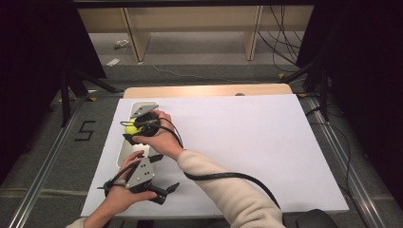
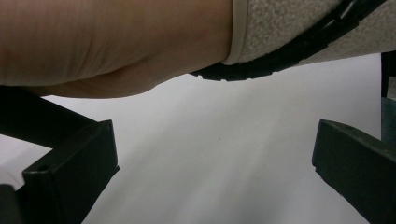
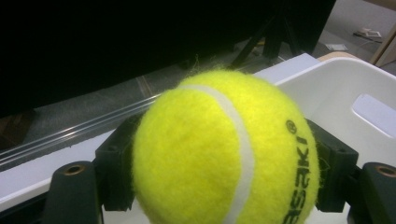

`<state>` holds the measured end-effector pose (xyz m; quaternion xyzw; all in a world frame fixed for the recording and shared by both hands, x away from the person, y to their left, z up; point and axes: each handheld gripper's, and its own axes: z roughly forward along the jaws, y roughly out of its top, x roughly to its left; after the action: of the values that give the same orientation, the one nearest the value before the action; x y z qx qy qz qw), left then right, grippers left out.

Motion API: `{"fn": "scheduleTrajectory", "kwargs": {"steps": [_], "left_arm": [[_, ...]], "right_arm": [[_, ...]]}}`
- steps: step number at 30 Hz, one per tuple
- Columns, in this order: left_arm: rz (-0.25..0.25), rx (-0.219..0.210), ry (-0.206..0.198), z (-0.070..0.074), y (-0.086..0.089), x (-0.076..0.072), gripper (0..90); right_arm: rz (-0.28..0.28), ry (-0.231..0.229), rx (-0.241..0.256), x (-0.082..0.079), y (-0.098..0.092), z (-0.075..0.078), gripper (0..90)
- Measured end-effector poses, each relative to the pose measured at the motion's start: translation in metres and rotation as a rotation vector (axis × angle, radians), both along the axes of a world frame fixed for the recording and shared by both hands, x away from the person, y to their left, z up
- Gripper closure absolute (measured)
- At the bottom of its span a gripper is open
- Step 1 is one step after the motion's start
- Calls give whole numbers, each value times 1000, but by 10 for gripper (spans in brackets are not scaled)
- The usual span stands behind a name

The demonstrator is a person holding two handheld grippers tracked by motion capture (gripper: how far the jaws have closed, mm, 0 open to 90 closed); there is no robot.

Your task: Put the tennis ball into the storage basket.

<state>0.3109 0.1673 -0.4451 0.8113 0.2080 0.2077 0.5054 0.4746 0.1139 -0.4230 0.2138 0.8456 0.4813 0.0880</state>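
A yellow ball (image 3: 224, 151) is clamped between the jaws of the right gripper (image 1: 134, 128) and held over the white tray (image 1: 124, 153) at the table's (image 1: 247, 137) left edge. The left gripper (image 1: 161, 190) is kept spread wide, gripping nothing, near the table's front edge.

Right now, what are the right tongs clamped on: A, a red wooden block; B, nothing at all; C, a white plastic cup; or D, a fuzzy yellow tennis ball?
D: in the right gripper view the fuzzy yellow tennis ball sits pinched between the black jaws of the right tongs, above the white plastic tray.
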Motion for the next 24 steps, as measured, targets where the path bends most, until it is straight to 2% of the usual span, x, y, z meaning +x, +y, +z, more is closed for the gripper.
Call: {"fn": "scheduleTrajectory", "kwargs": {"steps": [24], "left_arm": [[0, 1, 3, 0, 0, 0, 0]], "right_arm": [[-9, 6, -9, 1, -2, -5, 266]]}}
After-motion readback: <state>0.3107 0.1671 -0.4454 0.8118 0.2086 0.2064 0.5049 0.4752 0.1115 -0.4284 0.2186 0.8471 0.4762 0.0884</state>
